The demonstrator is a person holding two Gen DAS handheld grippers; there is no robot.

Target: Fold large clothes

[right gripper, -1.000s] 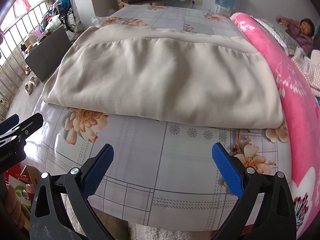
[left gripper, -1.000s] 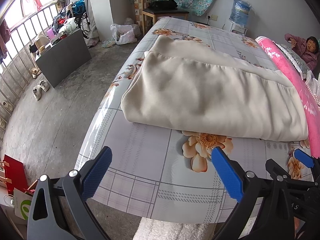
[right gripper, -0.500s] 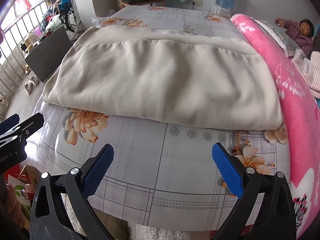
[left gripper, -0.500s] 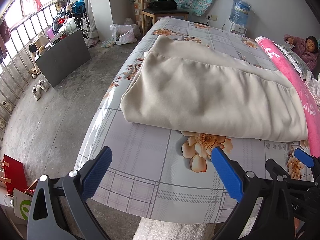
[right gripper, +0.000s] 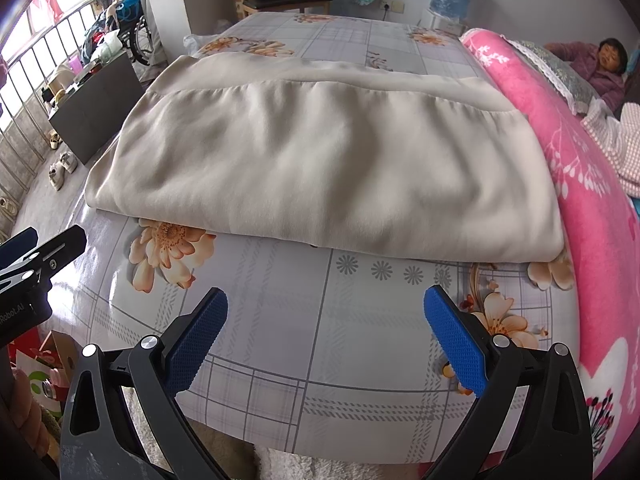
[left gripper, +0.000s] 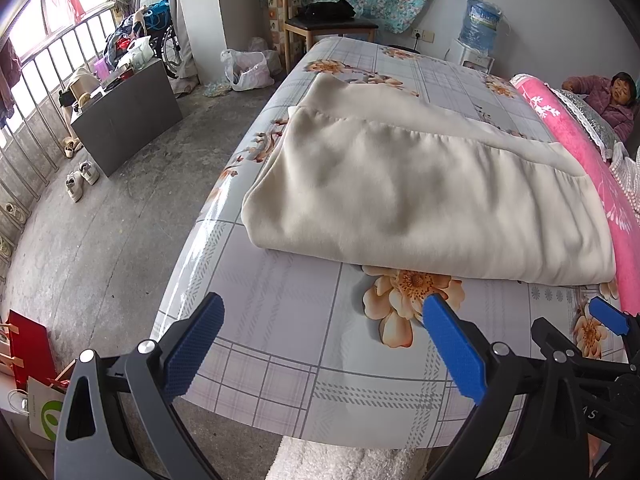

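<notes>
left gripper (left gripper: 320, 344) and right gripper (right gripper: 326, 336) hang over the near edge of the floral tablecloth (right gripper: 320, 320), both spread wide and empty. beyond them lies the folded cream garment (right gripper: 320, 168), touching the pink blanket (right gripper: 576, 176) on its right side.

Lived-in home for sure, bedroom-ish: big bed (left gripper: 280, 340) with a flowery cover, pink blanket (right gripper: 580, 184), wooden chair (left gripper: 320, 24) by the wall, water jug (left gripper: 480, 20), shoes (left gripper: 80, 180) on bare concrete floor (left gripper: 100, 248), laundry hung at barred windows (left gripper: 48, 64).
</notes>
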